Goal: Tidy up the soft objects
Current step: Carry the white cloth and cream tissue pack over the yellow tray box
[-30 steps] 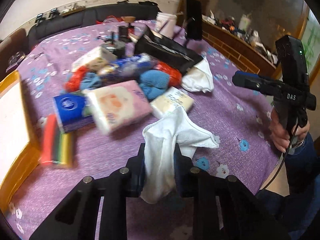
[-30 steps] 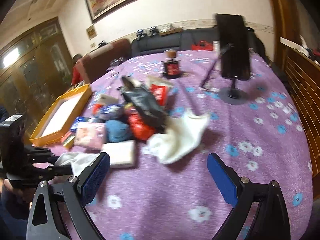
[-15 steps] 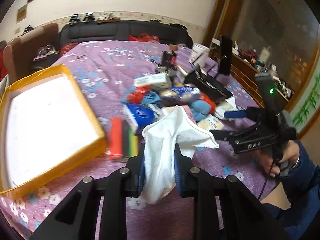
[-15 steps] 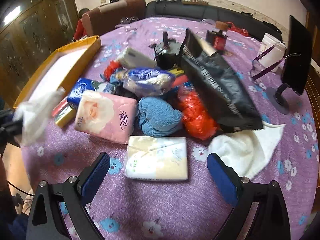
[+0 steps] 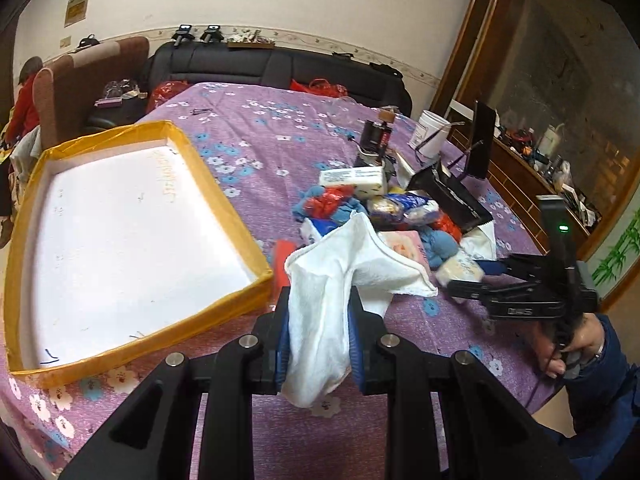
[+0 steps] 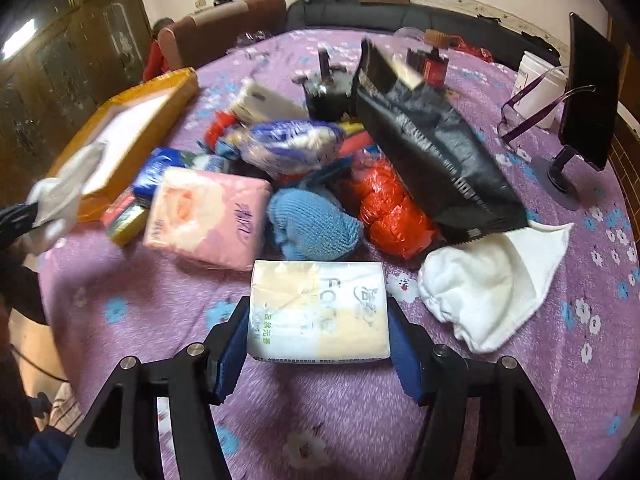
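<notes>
My left gripper (image 5: 318, 332) is clamped on a white towel (image 5: 340, 276), the yellow-rimmed tray (image 5: 132, 344) just ahead-left; my right gripper (image 6: 318, 350) is closing around the tissue pack (image 6: 318, 312), its long axis spanning the pads.

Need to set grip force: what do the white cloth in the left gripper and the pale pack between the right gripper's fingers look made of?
White cloth: soft terry-like fabric, matte with a fuzzy nap, draping limply and hemmed at the edge. Pale pack: probably tissues in thin glossy plastic film, judging by the sheen, wrinkles and printed lettering; likely squashy.
</notes>
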Motion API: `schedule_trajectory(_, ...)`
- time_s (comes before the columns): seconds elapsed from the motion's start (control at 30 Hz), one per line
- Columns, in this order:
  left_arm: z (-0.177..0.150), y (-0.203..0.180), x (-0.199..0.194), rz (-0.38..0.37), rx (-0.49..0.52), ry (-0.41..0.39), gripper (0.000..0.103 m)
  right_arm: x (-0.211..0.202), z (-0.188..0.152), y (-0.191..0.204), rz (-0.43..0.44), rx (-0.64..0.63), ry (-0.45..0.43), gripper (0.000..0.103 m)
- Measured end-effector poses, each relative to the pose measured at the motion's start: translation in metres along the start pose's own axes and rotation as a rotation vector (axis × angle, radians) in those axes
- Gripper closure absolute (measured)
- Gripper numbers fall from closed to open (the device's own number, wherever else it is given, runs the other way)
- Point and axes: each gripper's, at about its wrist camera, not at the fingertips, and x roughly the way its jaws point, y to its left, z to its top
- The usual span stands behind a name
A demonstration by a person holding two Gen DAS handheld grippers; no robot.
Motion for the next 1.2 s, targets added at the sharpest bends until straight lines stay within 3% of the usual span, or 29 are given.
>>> schedule_trajectory(0.27, 0.003, 0.021, -0.011, 0.037, -0.037, -0.029, 0.08, -0.046, 0.014, 0.016, 0.06, -0.055, -0.122, 0.035)
schedule_trajectory(0.67, 0.007, 0.068, -0.031, 0.152, -0.126, -0.09, 0.079, -0.033, 0.072, 0.101, 0.259, -0.13, -0.142, 0.035)
schedule_trajectory(0.97, 0.008, 0.102, -0.036, 0.309, -0.173, -0.109, 0.079, 0.018, 0.128, 0.189, 0.409, -0.173, -0.102, 0.035)
schedule_trajectory(1.2, 0.002, 0.123, -0.06, 0.362, -0.214, -0.137, 0.079, 0.07, 0.133, 0.236, 0.388, -0.235, -0.018, 0.035)
